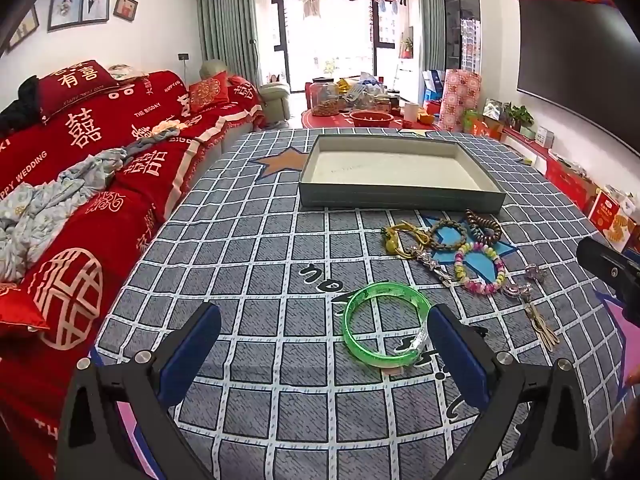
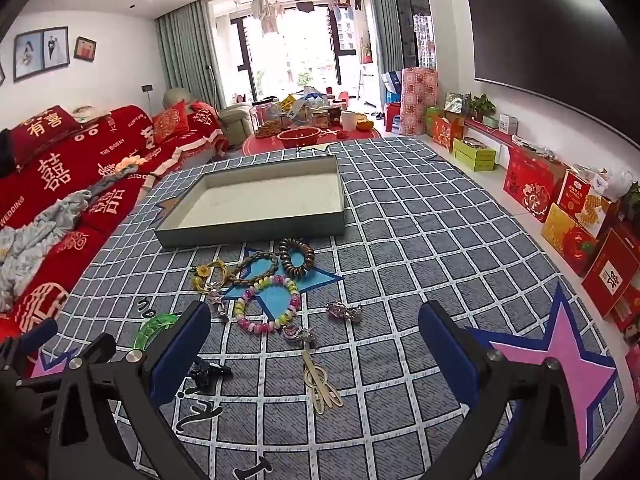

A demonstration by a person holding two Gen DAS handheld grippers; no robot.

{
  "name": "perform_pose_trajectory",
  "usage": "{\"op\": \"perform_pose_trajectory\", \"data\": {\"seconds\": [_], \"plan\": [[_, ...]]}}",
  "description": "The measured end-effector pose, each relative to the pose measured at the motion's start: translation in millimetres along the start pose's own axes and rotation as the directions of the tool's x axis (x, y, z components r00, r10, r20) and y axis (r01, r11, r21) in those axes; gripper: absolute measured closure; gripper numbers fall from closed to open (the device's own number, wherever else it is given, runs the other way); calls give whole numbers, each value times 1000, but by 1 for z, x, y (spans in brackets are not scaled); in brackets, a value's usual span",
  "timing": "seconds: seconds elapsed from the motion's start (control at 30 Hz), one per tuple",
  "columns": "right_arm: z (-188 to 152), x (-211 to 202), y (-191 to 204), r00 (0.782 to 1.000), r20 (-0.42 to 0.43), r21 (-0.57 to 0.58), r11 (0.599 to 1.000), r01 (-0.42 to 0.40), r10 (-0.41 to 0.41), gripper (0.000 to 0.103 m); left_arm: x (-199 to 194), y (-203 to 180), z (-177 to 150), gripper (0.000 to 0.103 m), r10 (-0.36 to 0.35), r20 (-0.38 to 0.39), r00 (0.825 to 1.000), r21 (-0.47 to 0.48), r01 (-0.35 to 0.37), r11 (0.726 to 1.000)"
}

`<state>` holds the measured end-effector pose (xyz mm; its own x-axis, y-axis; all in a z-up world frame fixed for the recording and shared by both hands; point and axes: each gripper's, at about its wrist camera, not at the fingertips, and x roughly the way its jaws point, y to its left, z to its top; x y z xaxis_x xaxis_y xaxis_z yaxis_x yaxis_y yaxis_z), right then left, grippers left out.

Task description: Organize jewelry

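Bare checked cloth (image 2: 400,280) lies open right of the jewelry cluster (image 2: 264,288); the shallow box (image 2: 256,232) walls off the far side.

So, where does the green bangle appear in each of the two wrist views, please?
Left wrist view: the green bangle lies flat on the checked cloth, lower centre, just left of the right blue finger.
Right wrist view: only an arc of the green bangle shows at lower left, behind the left blue finger.
Shared landmark: the empty grey tray, beyond the jewelry in both.
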<state>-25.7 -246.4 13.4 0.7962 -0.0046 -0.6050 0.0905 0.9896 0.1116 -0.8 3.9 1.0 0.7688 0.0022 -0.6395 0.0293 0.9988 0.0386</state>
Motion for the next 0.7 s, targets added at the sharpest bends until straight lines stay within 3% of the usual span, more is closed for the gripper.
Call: {"op": "perform_pose_trajectory", "data": {"seconds": [0.7], "plan": [[-1,-2,3,1000,-3,0,1000,-16,16,0,-2,1,1,0,5,5,1000,-7,-5,1000]]}}
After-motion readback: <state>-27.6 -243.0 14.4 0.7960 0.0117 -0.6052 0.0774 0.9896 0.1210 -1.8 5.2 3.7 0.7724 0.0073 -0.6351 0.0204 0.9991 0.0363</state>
